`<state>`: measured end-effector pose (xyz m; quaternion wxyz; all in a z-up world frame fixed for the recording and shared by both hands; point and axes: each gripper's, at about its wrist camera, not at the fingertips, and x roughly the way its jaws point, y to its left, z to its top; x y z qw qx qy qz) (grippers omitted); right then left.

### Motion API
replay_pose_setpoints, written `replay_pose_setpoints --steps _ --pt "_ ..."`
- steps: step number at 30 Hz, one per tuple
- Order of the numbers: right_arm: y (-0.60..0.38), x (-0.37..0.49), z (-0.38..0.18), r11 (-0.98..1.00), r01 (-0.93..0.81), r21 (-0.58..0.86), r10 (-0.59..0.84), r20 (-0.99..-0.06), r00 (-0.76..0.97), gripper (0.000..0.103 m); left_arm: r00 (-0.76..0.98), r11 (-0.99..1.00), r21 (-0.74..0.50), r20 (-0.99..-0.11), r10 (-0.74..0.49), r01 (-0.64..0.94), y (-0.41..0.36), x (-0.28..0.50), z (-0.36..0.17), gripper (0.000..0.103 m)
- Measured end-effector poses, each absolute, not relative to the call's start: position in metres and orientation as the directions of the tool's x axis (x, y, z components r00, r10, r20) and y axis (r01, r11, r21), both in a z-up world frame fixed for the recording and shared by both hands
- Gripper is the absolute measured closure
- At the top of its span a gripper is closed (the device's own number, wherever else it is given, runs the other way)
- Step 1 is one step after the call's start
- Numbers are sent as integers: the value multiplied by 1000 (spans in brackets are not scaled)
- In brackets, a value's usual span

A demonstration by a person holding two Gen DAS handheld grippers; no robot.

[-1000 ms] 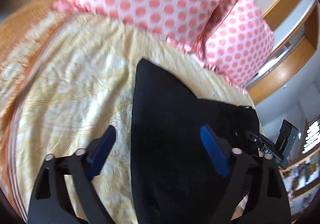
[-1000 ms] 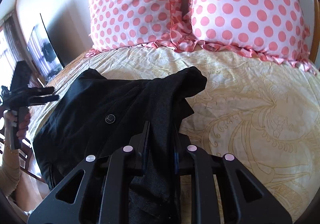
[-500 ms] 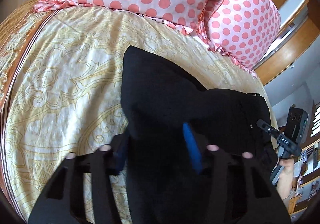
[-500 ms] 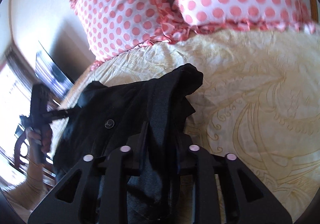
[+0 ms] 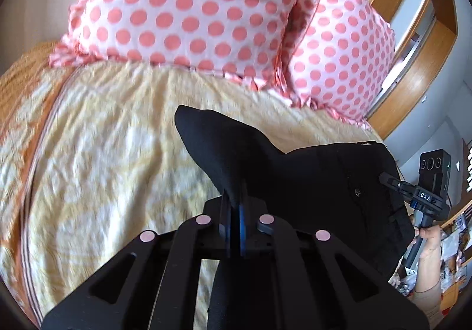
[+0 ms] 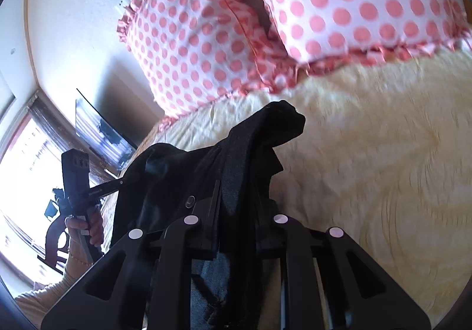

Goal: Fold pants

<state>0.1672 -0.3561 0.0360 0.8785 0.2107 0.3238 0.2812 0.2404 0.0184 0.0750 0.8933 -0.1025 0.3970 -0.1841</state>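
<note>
The black pants (image 5: pixel 309 179) hang lifted over a yellow patterned bedspread (image 5: pixel 112 153). My left gripper (image 5: pixel 234 203) is shut on one edge of the pants, with a pointed fold rising beyond its blue pads. My right gripper (image 6: pixel 236 197) is shut on another bunched edge of the pants (image 6: pixel 253 147); cloth drapes down between its fingers. Each gripper shows in the other's view: the right one (image 5: pixel 424 197) at the far right, the left one (image 6: pixel 88 191) at the far left.
Two pink polka-dot pillows (image 5: pixel 191 11) (image 6: pixel 339 5) lie at the head of the bed. A wooden headboard (image 5: pixel 419 44) curves at the right. A dark screen (image 6: pixel 100 129) and a bright window (image 6: pixel 26 153) stand beyond the bed's left side.
My left gripper went from wide open over the pants to shut on their edge. Both grippers have lifted the cloth off the bedspread; the right stayed shut throughout.
</note>
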Motion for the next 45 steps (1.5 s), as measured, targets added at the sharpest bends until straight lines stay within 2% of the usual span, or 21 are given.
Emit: replay_pose_setpoints --steps 7,9,13,14,15,16,17,19,20,22,23,24,25,26,28,31,35,40,43,44,45 --pt "-346 224 49 770 -328 547 594 -426 683 87 691 936 -297 -637 -342 190 19 291 96 100" --pt "-342 243 45 794 -291 534 560 -457 691 87 696 950 -264 -651 -303 167 16 311 93 100" --pt "-331 263 21 881 -176 439 437 -615 656 86 617 969 -223 -749 -240 106 16 343 64 99" --pt "-331 262 19 888 -175 426 427 -617 661 86 606 971 -218 -761 -232 99 15 346 57 99" --pt "-329 261 19 894 -173 413 415 -621 665 84 606 974 -207 -764 -223 97 14 346 55 98" --pt "-327 259 20 914 -158 373 376 -638 672 76 611 978 -185 -765 -205 97 11 345 54 96" --pt "-324 258 21 927 -147 344 348 -650 676 71 619 983 -158 -764 -184 97 7 344 55 94" --pt "-319 254 23 962 -114 249 257 -681 686 47 640 989 -113 -755 -146 92 2 340 59 83" --pt "-320 251 25 968 -104 228 235 -681 694 46 658 991 -105 -740 -137 88 4 336 64 79" --pt "-327 231 38 985 -51 166 148 -646 749 46 702 995 -78 -706 -98 61 9 323 75 59" --pt "-330 216 46 991 -38 131 111 -614 781 46 730 997 -65 -679 -79 48 12 313 83 56" --pt "-330 206 51 992 -48 114 106 -589 801 46 760 997 -63 -645 -83 55 12 296 93 48" --pt "-326 193 57 992 -80 98 121 -560 820 46 774 994 -78 -623 -113 82 10 280 101 39" --pt "-317 177 61 987 -139 82 161 -546 822 46 777 990 -95 -614 -143 107 8 270 105 35" --pt "-300 160 60 974 -218 62 216 -549 808 46 744 970 -156 -622 -245 189 -4 242 106 23" --pt "-273 146 48 955 -295 5 240 -596 767 46 664 938 -219 -663 -345 268 -26 217 89 23" --pt "-252 153 21 951 -295 -92 152 -693 704 45 568 947 -183 -765 -305 262 -47 224 50 23" --pt "-256 151 18 965 -254 -63 145 -681 718 41 577 954 -148 -768 -277 261 -55 230 40 14" --pt "-266 140 25 980 -200 6 156 -649 745 40 594 957 -174 -753 -282 233 -48 219 47 15" --pt "-271 132 28 984 -177 34 159 -629 761 38 615 958 -172 -737 -280 231 -42 207 51 15" --pt "-277 120 33 987 -142 75 159 -598 786 18 653 964 -143 -713 -257 224 -38 194 59 12"
